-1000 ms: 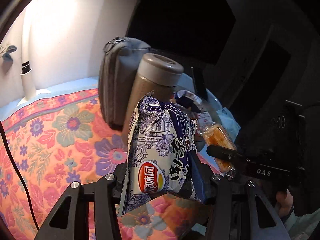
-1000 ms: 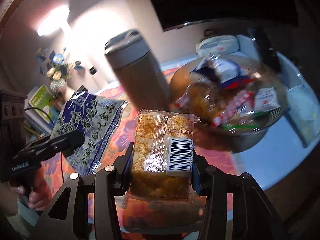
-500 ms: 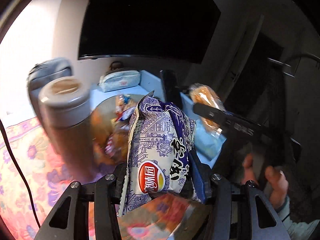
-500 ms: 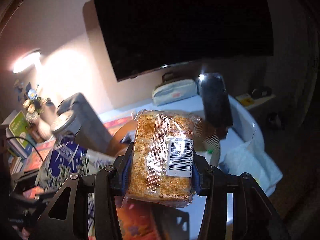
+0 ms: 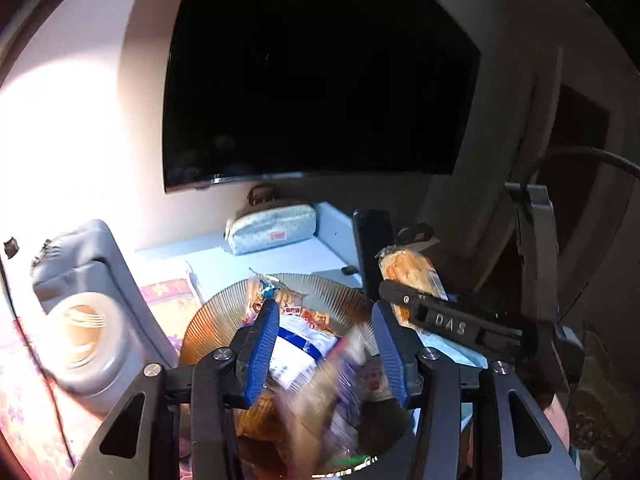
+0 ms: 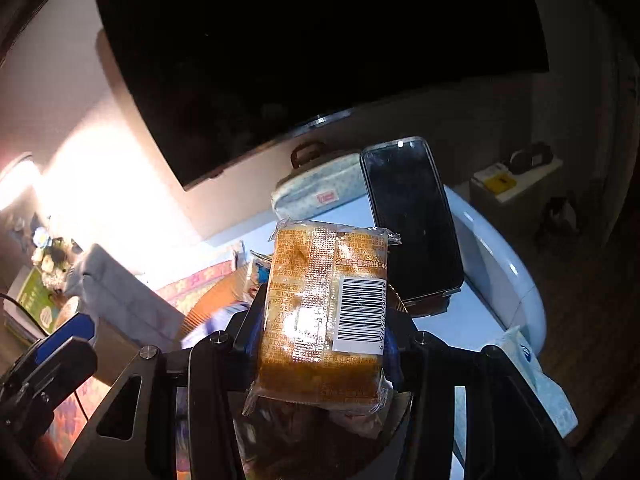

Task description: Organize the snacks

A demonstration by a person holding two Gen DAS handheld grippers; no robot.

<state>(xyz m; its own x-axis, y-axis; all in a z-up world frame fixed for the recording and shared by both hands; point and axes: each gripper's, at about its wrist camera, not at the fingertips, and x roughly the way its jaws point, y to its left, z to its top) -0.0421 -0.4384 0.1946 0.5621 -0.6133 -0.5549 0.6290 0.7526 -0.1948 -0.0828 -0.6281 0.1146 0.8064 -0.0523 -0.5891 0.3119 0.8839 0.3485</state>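
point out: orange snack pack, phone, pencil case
orange snack pack (image 6: 320,312): right wrist view, wrapper middle.
phone (image 6: 412,220): right wrist view, screen middle.
pencil case (image 5: 272,230): left wrist view, front side.

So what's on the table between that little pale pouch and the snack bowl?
Nothing. In the left wrist view, the pale blue tabletop runs bare from the pouch to the ribbed rim of the bowl.

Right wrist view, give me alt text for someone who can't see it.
The right gripper grips an orange cake packet, barcode facing the camera, over a ribbed bowl of snacks. Behind it are a propped-up dark phone, a pale pencil case and a black TV.
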